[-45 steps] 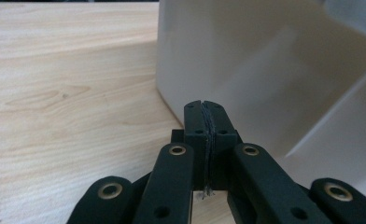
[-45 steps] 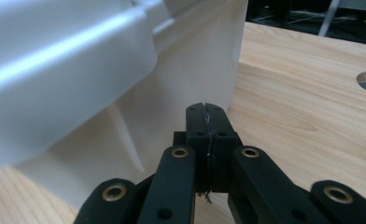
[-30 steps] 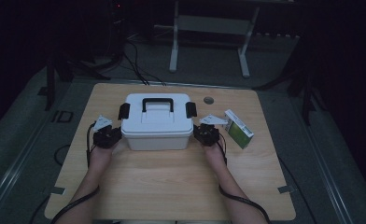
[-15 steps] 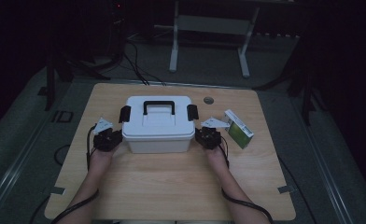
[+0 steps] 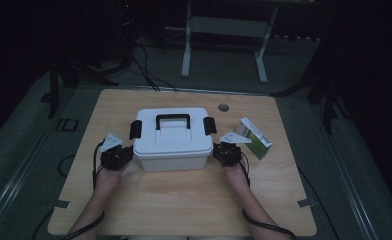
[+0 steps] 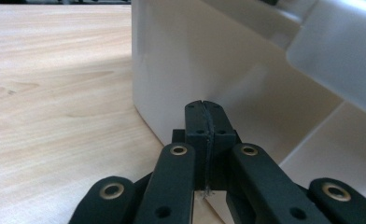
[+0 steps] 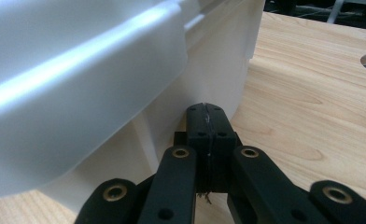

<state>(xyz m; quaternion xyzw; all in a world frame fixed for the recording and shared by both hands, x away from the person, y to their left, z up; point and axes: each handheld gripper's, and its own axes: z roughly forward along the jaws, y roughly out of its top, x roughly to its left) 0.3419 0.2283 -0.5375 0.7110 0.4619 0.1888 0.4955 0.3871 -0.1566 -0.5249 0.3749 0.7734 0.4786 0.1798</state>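
The bench (image 5: 184,200) was a pale wood top with rounded corners and a small round hole near its far edge, standing on a dim grey floor. Near the middle of it, a little toward the far side, sat the white box (image 5: 171,142), a plastic storage case with a rectangular body that tapered slightly toward its base, a flat lid overhanging the walls, a black carry handle (image 5: 173,120) lying across the lid's centre and a black latch (image 5: 135,129) on each short end. In the gripper views its walls looked smooth, matt and faintly translucent, with the lid's rim jutting out as a broad ledge above the side wall and the lower corners rounded where they met the wood. To the right of the box, apart from it, lay a small green and white carton (image 5: 254,138), angled on the bench. The person's forearms came in from the near edge, one to each side of the box. The left tongs (image 6: 203,105) were pressed together with nothing between them, their tips at the lower part of the box's left end wall, under the lid's ledge. The right tongs (image 7: 206,108) were likewise closed on nothing, tips at the base of the right end wall, close to its corner; whether either pair actually touched the plastic could not be told.
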